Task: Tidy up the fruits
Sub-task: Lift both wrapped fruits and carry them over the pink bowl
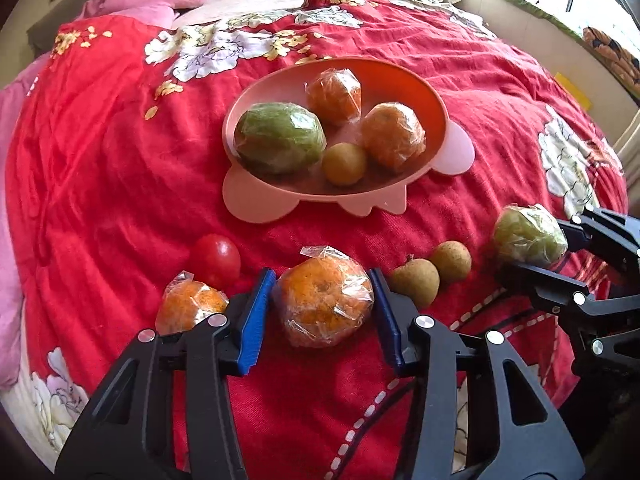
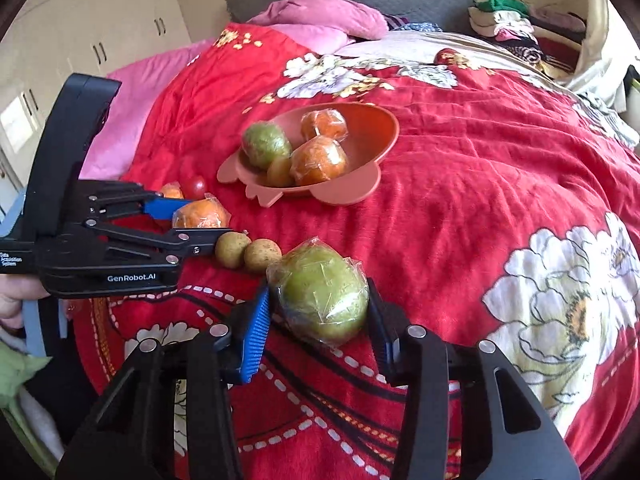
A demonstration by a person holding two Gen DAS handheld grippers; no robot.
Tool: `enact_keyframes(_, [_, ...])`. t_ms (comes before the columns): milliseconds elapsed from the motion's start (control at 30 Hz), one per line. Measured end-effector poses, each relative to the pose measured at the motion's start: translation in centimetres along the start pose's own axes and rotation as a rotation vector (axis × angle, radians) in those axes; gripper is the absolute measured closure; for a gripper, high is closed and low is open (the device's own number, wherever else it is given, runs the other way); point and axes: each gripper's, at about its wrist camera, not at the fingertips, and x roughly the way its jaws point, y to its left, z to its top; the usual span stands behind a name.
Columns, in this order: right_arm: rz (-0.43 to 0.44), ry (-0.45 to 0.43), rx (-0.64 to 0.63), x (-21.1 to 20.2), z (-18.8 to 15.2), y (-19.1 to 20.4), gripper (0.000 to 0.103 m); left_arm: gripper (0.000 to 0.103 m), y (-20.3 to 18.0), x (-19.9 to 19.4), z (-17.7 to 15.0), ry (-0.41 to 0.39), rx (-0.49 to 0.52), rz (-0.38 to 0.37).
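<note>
Gripping a wrapped orange (image 1: 325,304), the left tool (image 1: 324,312) misses the person's hand (image 2: 12,300) seen rightward.

Red floral blanket (image 1: 120,152), pink bowl (image 1: 256,204), blue tool pads (image 1: 252,320).

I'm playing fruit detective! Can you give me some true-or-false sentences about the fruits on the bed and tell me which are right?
1. The pink bowl holds four fruits. True.
2. The left gripper is around the tomato. False: its pads flank a wrapped orange.
3. The right gripper is around a wrapped green fruit. True.
4. Two small brown fruits sit in the bowl. False: they lie on the red blanket.
5. The tomato is wrapped in plastic. False: it is bare.
</note>
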Motion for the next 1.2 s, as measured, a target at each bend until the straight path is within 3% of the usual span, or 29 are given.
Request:
enact_keyframes(600, [-0.018,-0.063,0.052,-2.3,0.6,-0.8,0.061,0.066,0.0,-3.4,1.3,-0.060,-0.040,-0.067])
enact_keyframes(1200, [0.001,-0.171,0.045,-4.4,5.2,-1.3,0.061,0.066,-0.4,-6.0,5.5,-0.134,-0.046,-0.067])
